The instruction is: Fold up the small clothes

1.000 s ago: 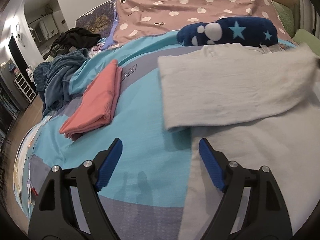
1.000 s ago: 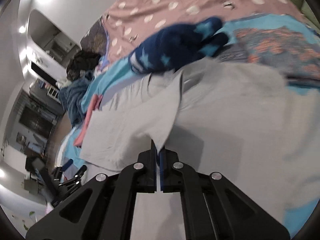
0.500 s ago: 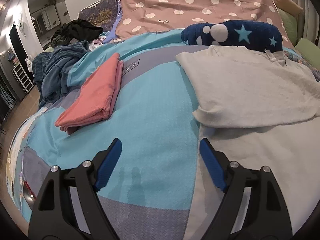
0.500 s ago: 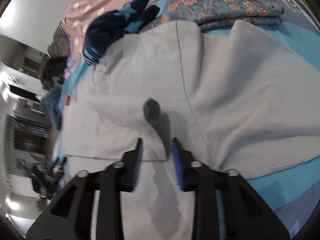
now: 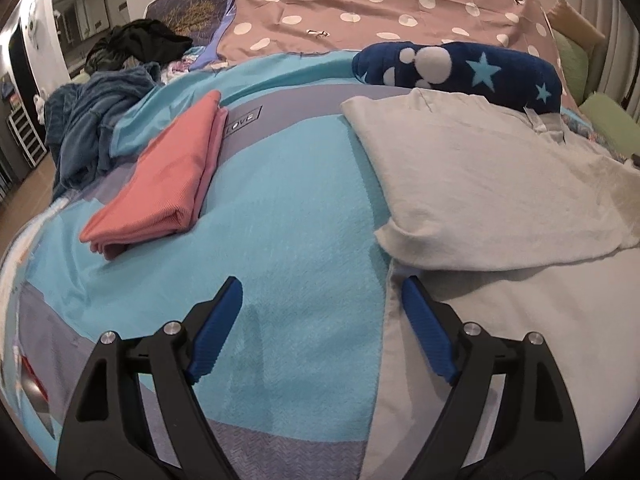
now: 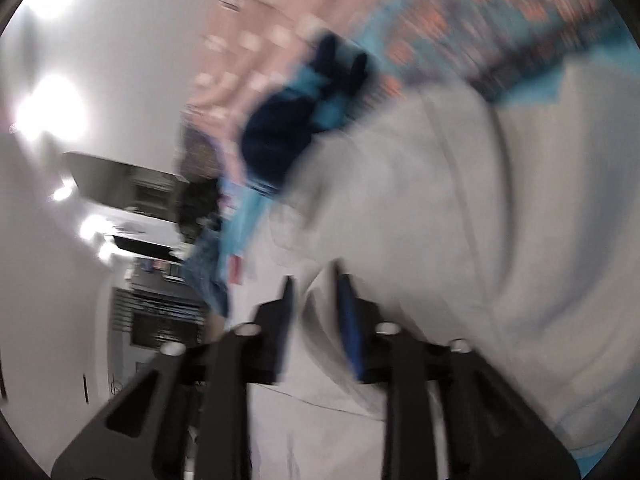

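A pale grey garment (image 5: 492,184) lies on the bed at right, its left part folded over onto itself. My left gripper (image 5: 322,292) is open and empty, low over the bedcover just left of the garment's near edge. In the blurred right wrist view the same grey garment (image 6: 460,216) fills the right side, and my right gripper (image 6: 314,284) hangs above it, tilted, jaws apart with nothing between them.
A folded coral-pink garment (image 5: 164,176) lies at left on the turquoise bedcover (image 5: 288,208). A navy star-print plush roll (image 5: 460,70) sits behind the grey garment. A blue heap (image 5: 92,120) and black clothes (image 5: 140,40) lie far left. Green pillows (image 5: 604,120) line the right edge.
My right gripper let go of the grey garment's edge, opened and swung up and away; the folded-over flap settled flat. My left gripper barely moved.
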{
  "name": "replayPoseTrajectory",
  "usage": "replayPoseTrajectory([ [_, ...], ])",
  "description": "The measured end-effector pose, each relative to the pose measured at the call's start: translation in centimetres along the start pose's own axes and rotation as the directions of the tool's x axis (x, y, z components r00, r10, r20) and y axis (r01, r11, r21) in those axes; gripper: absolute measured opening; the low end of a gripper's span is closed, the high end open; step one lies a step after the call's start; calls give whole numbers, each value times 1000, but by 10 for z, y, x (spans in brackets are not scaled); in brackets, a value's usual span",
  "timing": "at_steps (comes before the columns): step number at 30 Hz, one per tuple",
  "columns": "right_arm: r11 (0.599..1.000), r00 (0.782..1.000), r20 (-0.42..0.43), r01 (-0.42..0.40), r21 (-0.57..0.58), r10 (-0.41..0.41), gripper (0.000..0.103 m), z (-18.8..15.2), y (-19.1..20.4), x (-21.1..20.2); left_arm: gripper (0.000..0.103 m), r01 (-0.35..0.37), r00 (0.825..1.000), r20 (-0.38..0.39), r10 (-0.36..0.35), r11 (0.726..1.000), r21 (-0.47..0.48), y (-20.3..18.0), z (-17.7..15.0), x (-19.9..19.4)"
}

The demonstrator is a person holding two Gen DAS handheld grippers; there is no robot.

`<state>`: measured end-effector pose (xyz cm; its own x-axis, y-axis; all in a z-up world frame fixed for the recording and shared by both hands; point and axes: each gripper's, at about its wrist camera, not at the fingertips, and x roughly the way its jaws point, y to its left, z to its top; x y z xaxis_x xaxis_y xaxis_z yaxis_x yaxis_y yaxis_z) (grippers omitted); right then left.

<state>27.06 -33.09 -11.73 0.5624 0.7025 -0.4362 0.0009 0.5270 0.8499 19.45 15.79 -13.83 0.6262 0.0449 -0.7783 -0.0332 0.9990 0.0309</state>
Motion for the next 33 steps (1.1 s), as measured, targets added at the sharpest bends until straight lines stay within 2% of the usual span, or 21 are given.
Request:
replayPoseTrajectory([
  [1, 998, 999, 41, 37, -42, -35, 19, -1, 5, -6, 84, 3, 1000, -1, -3, 1000, -3, 1, 0, 0],
  [2, 989, 990, 66, 132, -65, -127, 19, 1, 5, -8, 84, 2, 1000, -1, -2, 1000, -2, 0, 0, 1],
  [4, 935, 938, 66, 346, -82, -342, 20, 3, -3, -3, 84, -4, 1000, 0, 4, 1000, 3, -1, 0, 1],
  [6, 950, 951, 1, 309, -31, -309, 22, 2, -14, 2, 84, -8, 1000, 5, 8, 1000, 4, -1, -1, 0],
  [8, 972, 972, -58, 229, 43, -227, 45, -1, -23, 6, 85, -8, 1000, 6, 8, 1000, 0, -1, -1, -1],
  [9, 974, 974, -53, 221, 49, -219, 45, -1, -23, 5, 85, -7, 1000, 4, 7, 1000, -1, -1, -1, 0],
  [12, 964, 964, -21, 266, 13, -266, 45, 0, -15, 5, 85, -12, 1000, 4, 12, 1000, 4, -1, 0, 0],
  [15, 928, 928, -44, 369, -55, -371, 45, -5, -6, 14, 85, -9, 1000, 1, 9, 1000, 2, 0, 1, -1],
  [16, 909, 910, -45, 407, -85, -412, 42, -7, -3, 19, 84, -8, 1000, 2, 8, 1000, 0, 0, 1, -1],
  [17, 878, 883, -22, 462, -121, -468, 29, -9, 2, 22, 82, -7, 1000, 5, 7, 1000, -1, 1, 2, -1],
  [19, 776, 787, 80, 617, -135, -612, 18, -12, 13, 20, 78, -15, 1000, 11, 15, 1000, -1, 1, 5, -2],
  [20, 695, 704, 165, 709, -119, -691, 23, -15, 24, 16, 74, -19, 1000, 15, 19, 1000, -6, 2, 7, -2],
  [21, 650, 658, 215, 751, -116, -722, 23, -18, 34, 16, 71, -25, 1000, 19, 25, 1000, -18, 4, 8, -3],
  [22, 639, 657, 266, 752, -163, -705, 23, -22, 53, 22, 62, -39, 999, 22, 40, 998, -45, 8, 11, -3],
  [23, 648, 684, 272, 729, -221, -677, 28, -24, 67, 31, 55, -35, 999, 23, 37, 997, -68, 11, 12, -2],
  [24, 654, 716, 251, 697, -293, -651, 33, -28, 82, 44, 55, -16, 999, 26, 18, 996, -89, 14, 13, -2],
  [25, 663, 761, 205, 641, -388, -615, 38, -35, 102, 65, 55, 19, 999, 30, -16, 994, -107, 17, 13, -2],
  [26, 669, 794, 167, 588, -455, -585, 39, -42, 119, 83, 55, 46, 999, 34, -42, 993, -112, 18, 12, -3],
  [28, 663, 831, 94, 501, -557, -549, 40, -55, 151, 121, 54, 112, 993, 37, -109, 988, -109, 19, 8, -6],
  [30, 655, 851, 8, 411, -634, -526, 40, -69, 180, 164, 55, 203, 979, 49, -199, 974, -98, 20, 4, -11],
  [33, 643, 848, -92, 320, -696, -522, 41, -81, 208, 221, 56, 228, 972, 73, -225, 972, -49, 17, 5, -12],
])
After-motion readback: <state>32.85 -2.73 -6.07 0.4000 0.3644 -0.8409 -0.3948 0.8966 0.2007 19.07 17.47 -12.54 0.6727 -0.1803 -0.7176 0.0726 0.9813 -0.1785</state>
